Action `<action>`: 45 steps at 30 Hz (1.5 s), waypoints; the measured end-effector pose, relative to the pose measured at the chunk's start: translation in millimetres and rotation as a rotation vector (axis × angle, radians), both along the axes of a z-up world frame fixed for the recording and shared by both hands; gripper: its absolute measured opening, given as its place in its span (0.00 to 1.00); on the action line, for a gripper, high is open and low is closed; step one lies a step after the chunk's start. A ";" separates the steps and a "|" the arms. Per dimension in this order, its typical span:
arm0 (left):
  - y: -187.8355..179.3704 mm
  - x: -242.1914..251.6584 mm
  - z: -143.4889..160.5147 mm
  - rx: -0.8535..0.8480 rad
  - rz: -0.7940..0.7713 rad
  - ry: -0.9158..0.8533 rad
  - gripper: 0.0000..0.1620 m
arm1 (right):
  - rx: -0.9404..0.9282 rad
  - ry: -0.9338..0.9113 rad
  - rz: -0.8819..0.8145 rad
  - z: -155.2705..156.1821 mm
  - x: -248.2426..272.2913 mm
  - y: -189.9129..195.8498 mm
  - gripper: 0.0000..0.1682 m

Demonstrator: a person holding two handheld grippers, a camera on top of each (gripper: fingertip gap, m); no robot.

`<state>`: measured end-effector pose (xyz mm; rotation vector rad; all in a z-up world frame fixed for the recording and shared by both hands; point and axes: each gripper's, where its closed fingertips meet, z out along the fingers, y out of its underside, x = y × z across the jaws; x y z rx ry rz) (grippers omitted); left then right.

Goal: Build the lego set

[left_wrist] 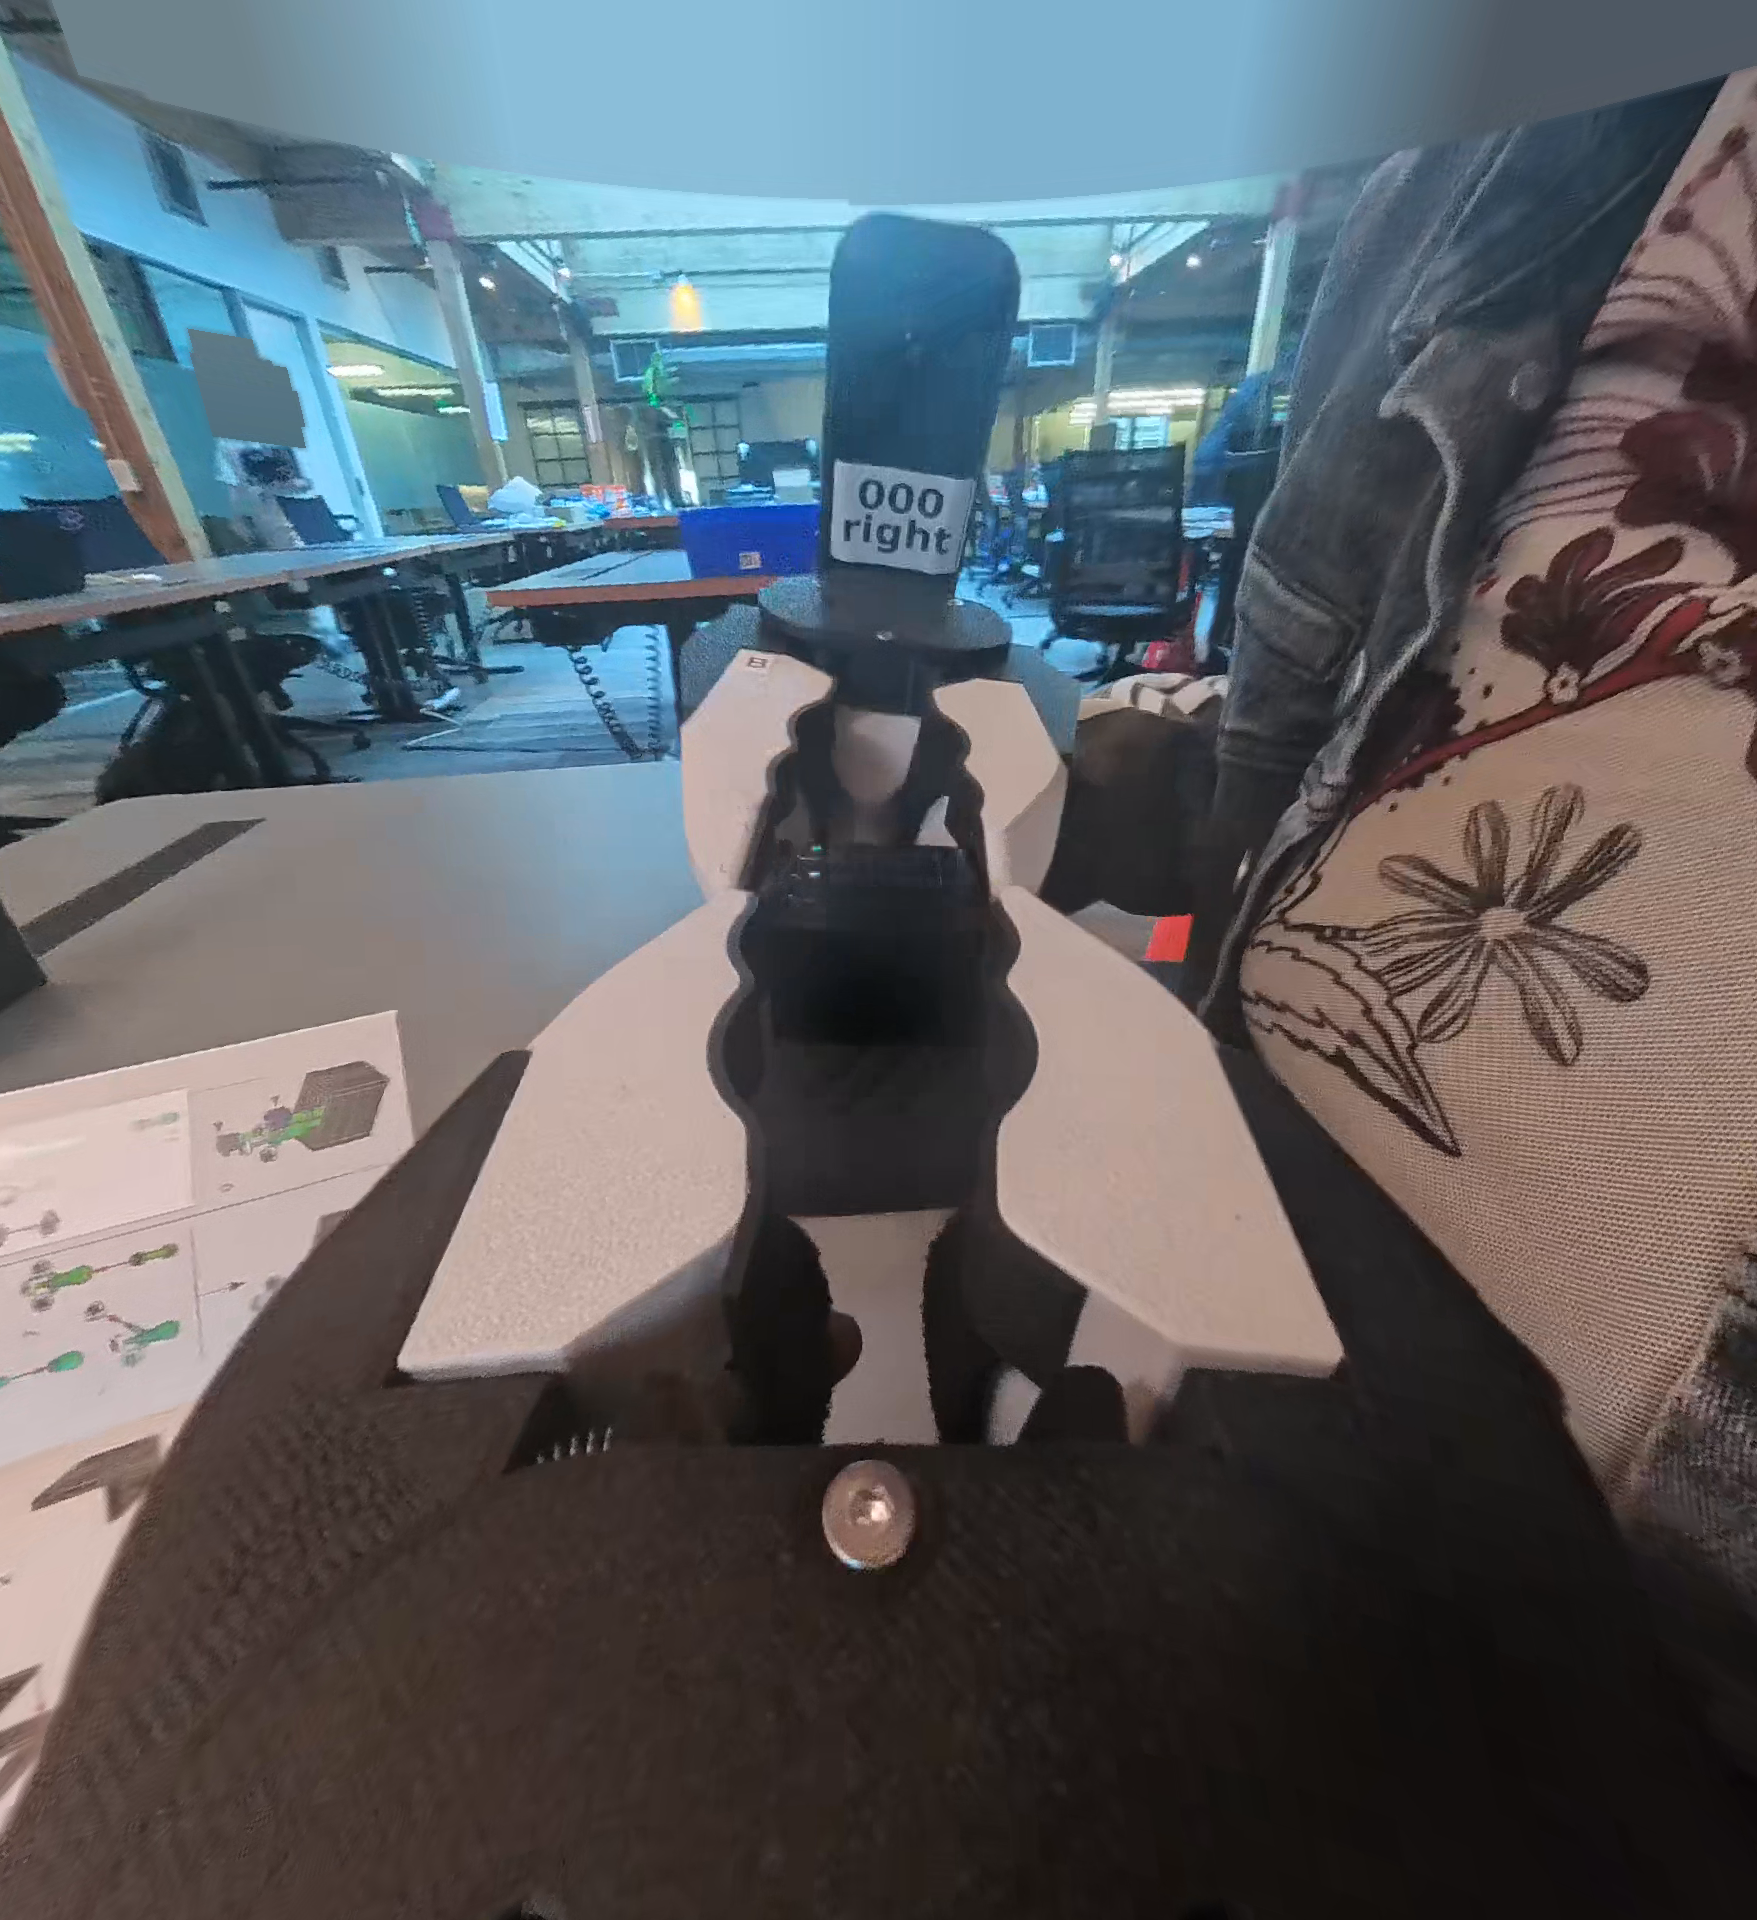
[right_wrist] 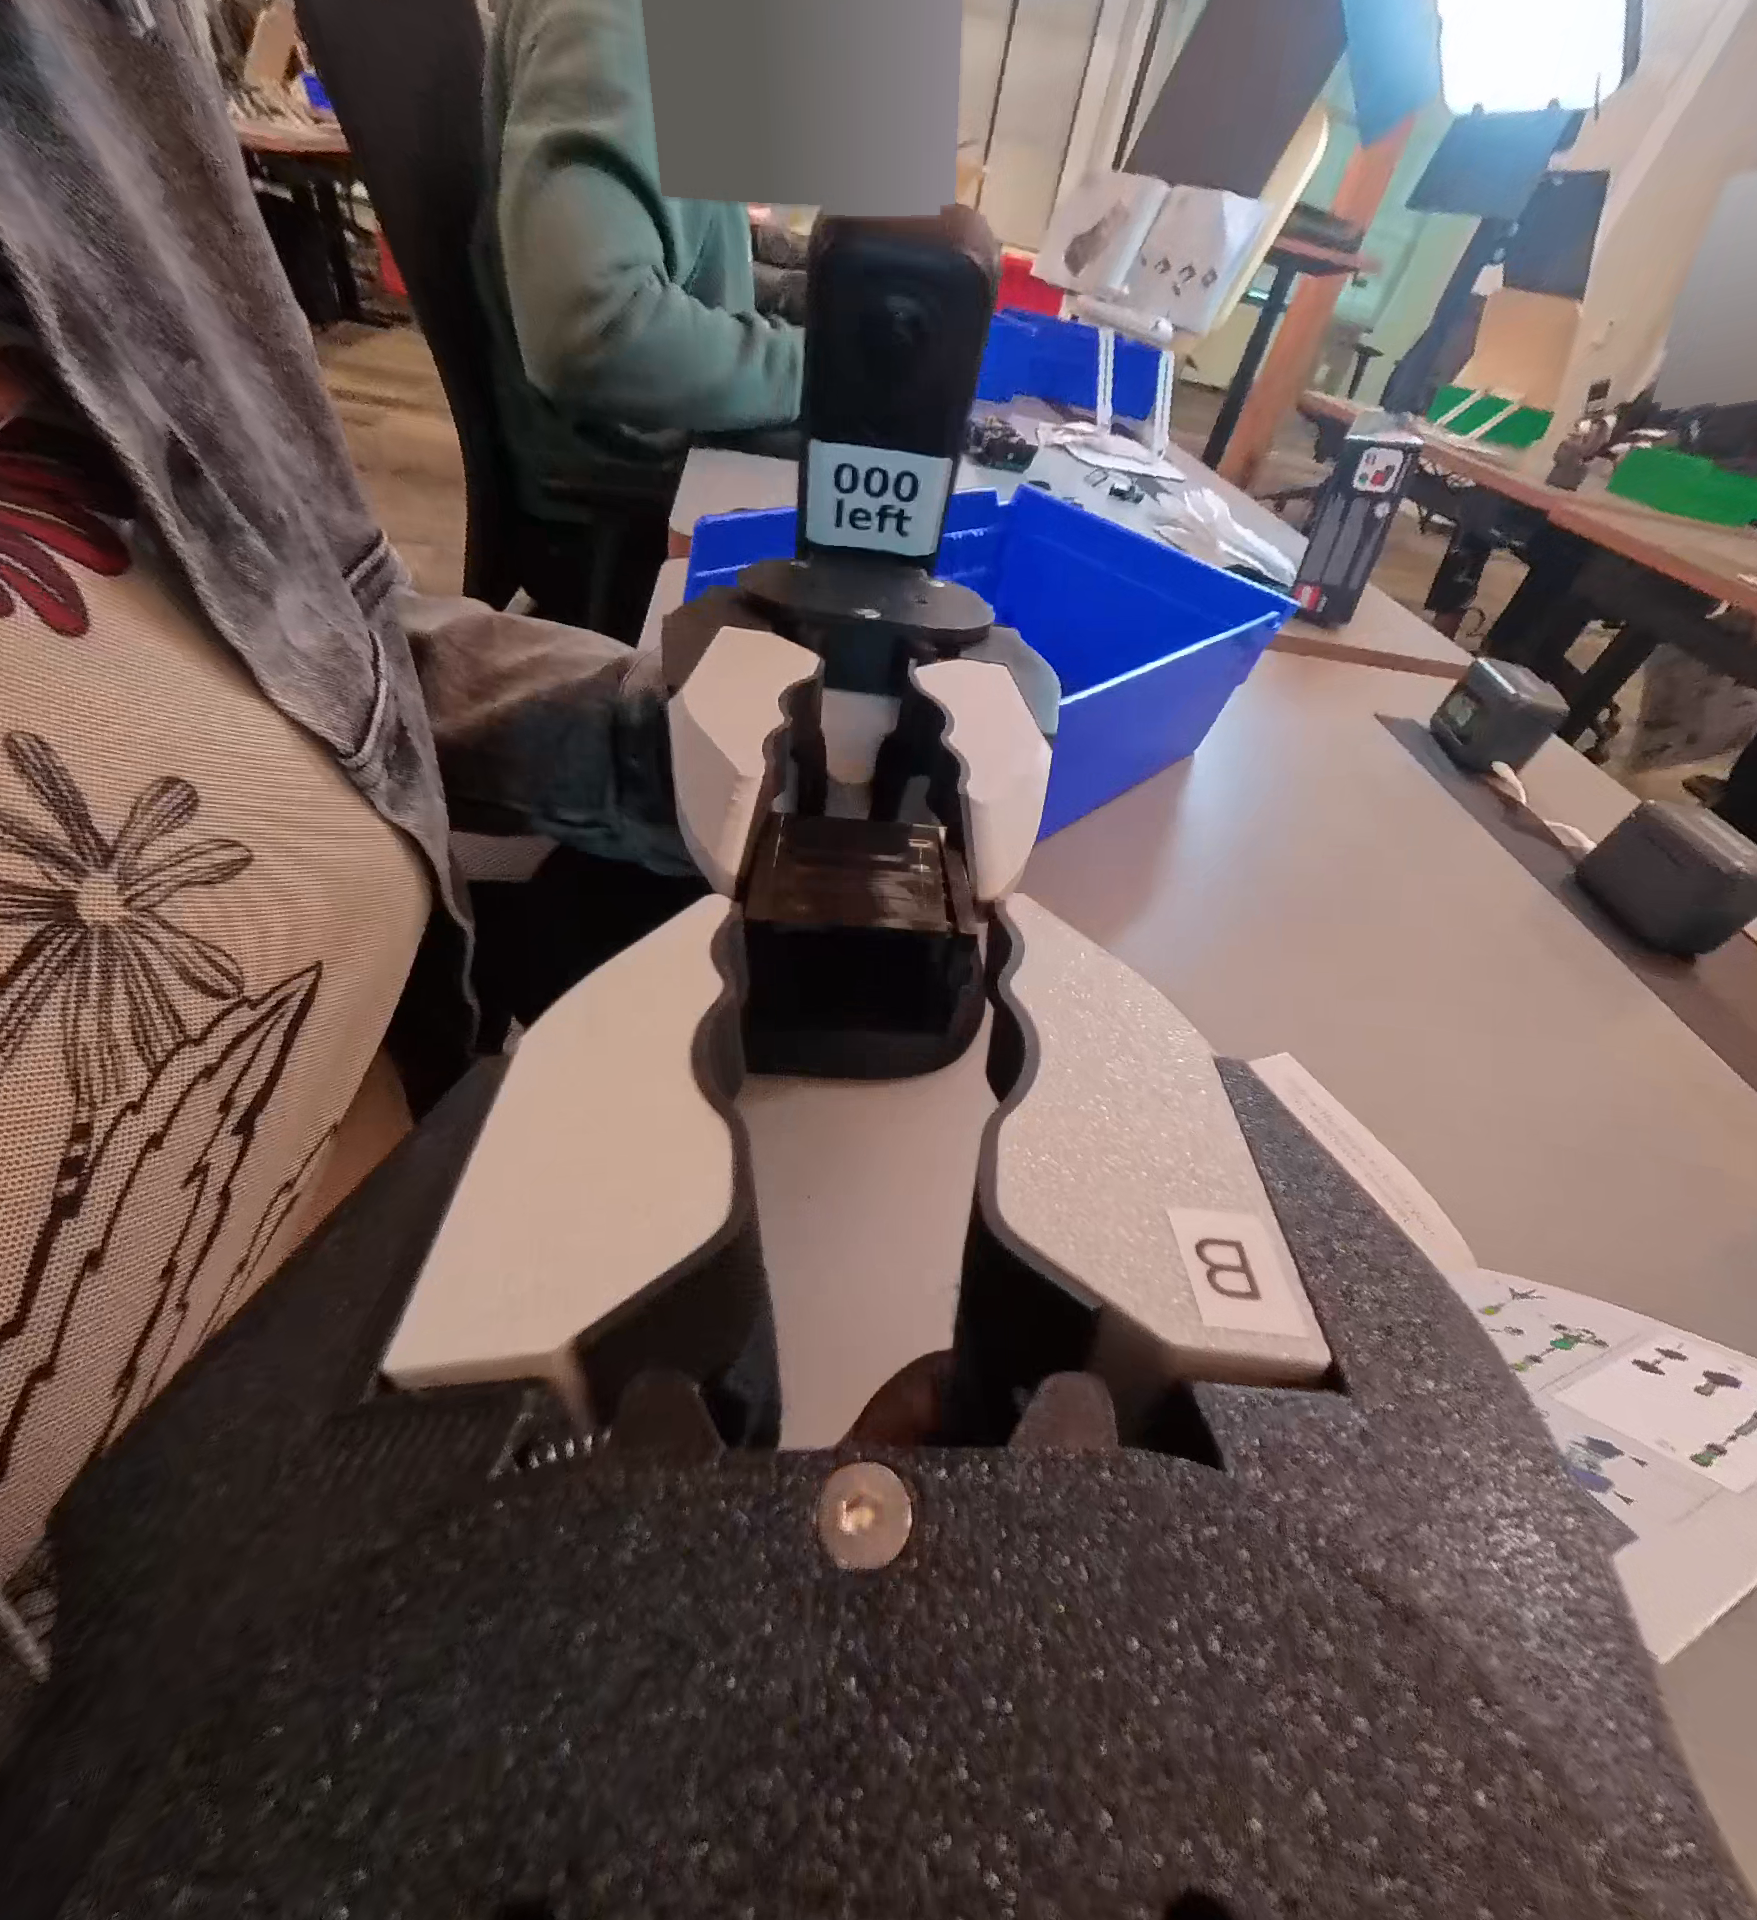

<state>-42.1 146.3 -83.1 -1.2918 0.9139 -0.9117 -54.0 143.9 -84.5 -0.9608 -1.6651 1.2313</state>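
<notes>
Nearest each camera, both grippers face one another tip to tip above the tabletop (right_wrist: 1321, 987), and both close on the same black lego block (right_wrist: 853, 935). The left gripper (left_wrist: 869, 997) pinches one end of it between its grey fingers (left_wrist: 635, 1174); the right gripper (right_wrist: 858, 997) pinches the other end, so the block hangs between them, clear of the surface and close to the person's floral shirt (left_wrist: 1539, 831). The step in hand looks like joining or pressing two parts of a black sub-assembly together, though the seam is too dark to make out. The next move probably calls for a straight, even squeeze along the shared axis, with neither gripper twisting, then a release by one side only.

Just beside the grippers, the instruction booklet (left_wrist: 157, 1226) lies open on the tabletop, showing green and grey building steps. Farther off stands a blue bin (right_wrist: 1134, 665); only its walls show from here, so what it holds cannot be told. Two small dark boxes (right_wrist: 1674, 883) sit near the far edge. Beyond them, another person in a green top (right_wrist: 625, 301) sits at the next table.
</notes>
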 end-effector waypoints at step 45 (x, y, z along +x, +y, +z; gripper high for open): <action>7.9 -7.8 22.7 -0.001 0.064 -0.221 0.25 | -0.396 0.279 -0.088 21.9 -1.2 9.2 0.22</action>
